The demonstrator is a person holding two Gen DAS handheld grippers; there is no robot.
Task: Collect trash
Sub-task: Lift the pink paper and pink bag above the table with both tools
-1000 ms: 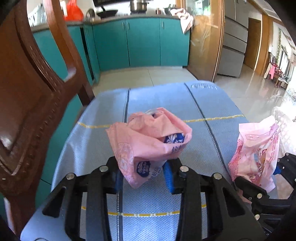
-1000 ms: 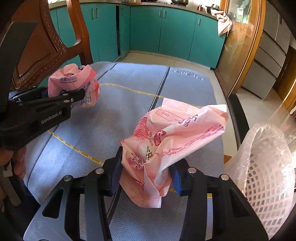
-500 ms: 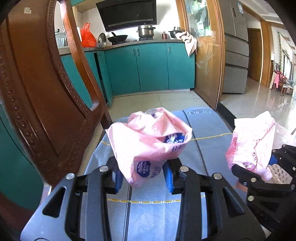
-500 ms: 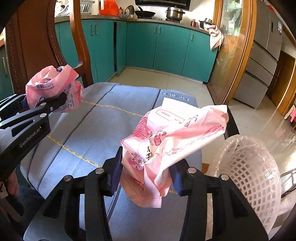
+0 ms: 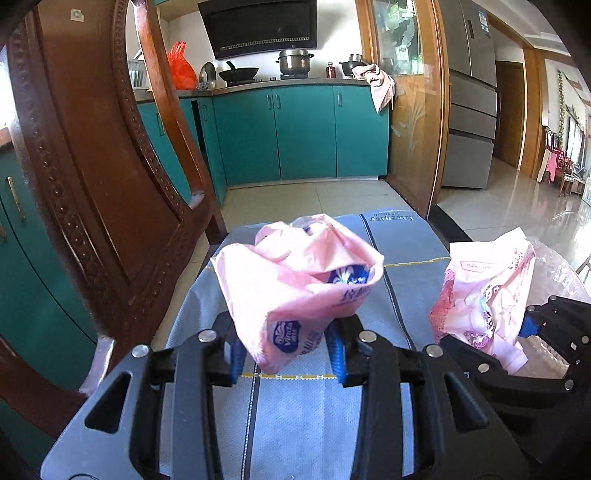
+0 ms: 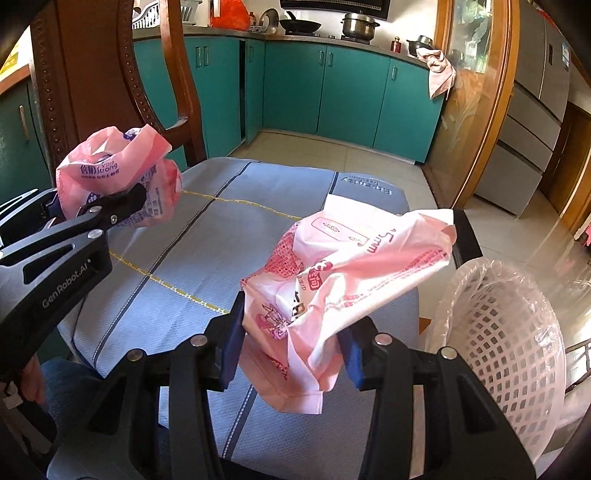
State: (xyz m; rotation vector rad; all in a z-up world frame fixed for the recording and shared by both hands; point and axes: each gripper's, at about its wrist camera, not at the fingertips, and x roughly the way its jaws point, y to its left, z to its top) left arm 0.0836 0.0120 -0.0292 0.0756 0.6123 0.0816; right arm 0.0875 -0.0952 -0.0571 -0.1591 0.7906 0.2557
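Wrapper (image 6: 343,273) slanting up-right, gripper (image 6: 291,350) clamped

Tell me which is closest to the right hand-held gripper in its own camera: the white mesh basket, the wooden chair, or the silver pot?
1. White plastic mesh basket, lined with clear film, just right of the right hand-held gripper.
2. Carved brown wooden chair, far left beyond the cloth.
3. Silver metal pot, on the back counter.

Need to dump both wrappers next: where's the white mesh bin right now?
The white mesh bin, lined with clear plastic, sits low at the right edge of the right wrist view, just past the table's right side and beside the wrapper in the right gripper.
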